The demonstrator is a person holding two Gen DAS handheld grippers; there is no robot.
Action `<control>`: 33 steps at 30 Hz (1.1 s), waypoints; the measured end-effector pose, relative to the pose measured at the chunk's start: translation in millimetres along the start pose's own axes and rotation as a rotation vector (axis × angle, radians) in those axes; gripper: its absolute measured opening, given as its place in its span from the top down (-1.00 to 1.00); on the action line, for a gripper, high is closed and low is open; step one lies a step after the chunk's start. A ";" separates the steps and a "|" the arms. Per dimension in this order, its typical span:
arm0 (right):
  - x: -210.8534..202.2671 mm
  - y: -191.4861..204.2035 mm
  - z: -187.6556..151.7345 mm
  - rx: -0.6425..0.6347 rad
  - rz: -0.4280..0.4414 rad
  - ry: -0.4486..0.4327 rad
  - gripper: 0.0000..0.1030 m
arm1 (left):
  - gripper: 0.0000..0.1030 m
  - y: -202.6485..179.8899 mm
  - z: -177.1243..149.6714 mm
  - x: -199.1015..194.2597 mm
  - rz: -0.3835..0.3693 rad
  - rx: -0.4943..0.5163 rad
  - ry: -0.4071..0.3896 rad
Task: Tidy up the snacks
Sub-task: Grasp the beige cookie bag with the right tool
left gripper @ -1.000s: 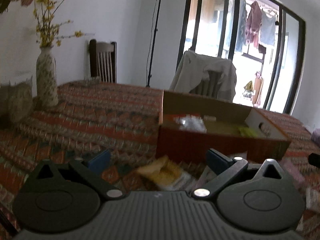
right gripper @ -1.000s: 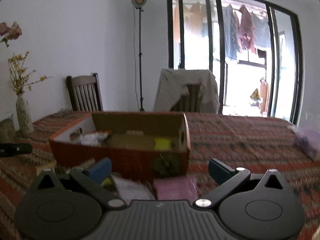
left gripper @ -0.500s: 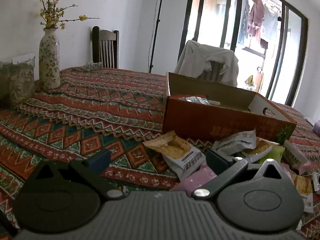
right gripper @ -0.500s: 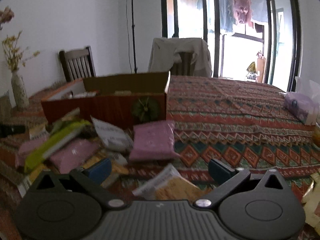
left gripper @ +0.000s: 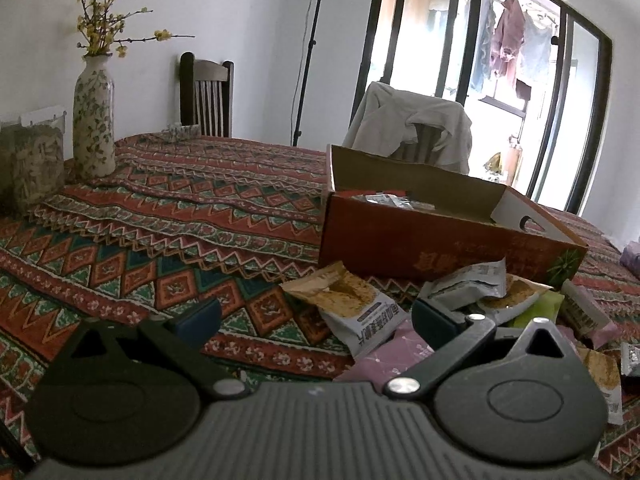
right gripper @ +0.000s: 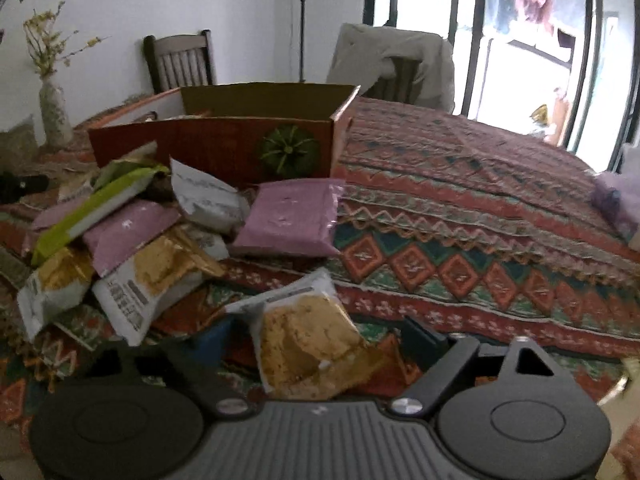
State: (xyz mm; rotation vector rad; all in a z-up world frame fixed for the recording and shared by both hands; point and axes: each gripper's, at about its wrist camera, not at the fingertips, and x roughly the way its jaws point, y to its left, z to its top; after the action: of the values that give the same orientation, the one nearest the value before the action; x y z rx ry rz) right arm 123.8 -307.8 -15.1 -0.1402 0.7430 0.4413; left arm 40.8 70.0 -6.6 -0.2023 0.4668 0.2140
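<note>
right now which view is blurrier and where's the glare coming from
Right wrist view: softer overall, the snack packet between the claw fingers smeared, the window blown out white. Left wrist view: sharper, the cardboard box crisp, glare from the same window, straight frames bowed by the fisheye.

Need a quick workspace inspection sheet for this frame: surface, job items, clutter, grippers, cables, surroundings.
Surface: patterned tablecloth covers the table.
Job's things: open cardboard box with some packets inside; loose snack packets heaped in front of it.
Clutter: flower vase at the far left.
Grippers: left gripper open, nothing between the jaws; right gripper has just been closing, jaws around a yellow cracker packet, not pressing on it.
Cables: nothing seen.
Surroundings: two chairs, one draped with cloth; light stand; glass doors.
</note>
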 end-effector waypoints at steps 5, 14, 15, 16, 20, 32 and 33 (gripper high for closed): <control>-3.1 11.4 1.7 -0.021 0.025 -0.022 0.16 | -1.00 2.1 0.4 1.2 -0.003 -0.014 0.007; -26.6 33.0 10.0 0.031 -0.020 -0.214 0.22 | -1.00 3.2 0.2 2.0 -0.006 -0.023 0.013; -29.3 33.8 12.8 0.046 -0.020 -0.244 0.22 | -1.00 3.0 0.2 2.1 -0.007 -0.023 0.013; -30.1 34.5 16.4 0.062 -0.017 -0.269 0.22 | -1.00 2.8 0.2 2.2 -0.007 -0.022 0.014; -20.2 37.2 32.2 0.117 -0.022 -0.324 0.22 | -1.00 2.3 -0.1 2.5 -0.005 -0.019 0.015; 26.2 44.9 61.9 0.178 -0.083 -0.399 0.22 | -1.00 -1.6 -0.4 6.3 0.024 0.004 0.039; 25.1 43.4 60.4 0.184 -0.083 -0.407 0.22 | -1.00 -2.2 -0.3 7.4 0.028 0.006 0.044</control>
State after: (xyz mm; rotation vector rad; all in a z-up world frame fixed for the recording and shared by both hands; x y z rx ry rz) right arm 158.8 -243.6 13.4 0.0906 0.3722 0.3063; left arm 47.6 69.0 -9.9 -0.1947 0.5137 0.2353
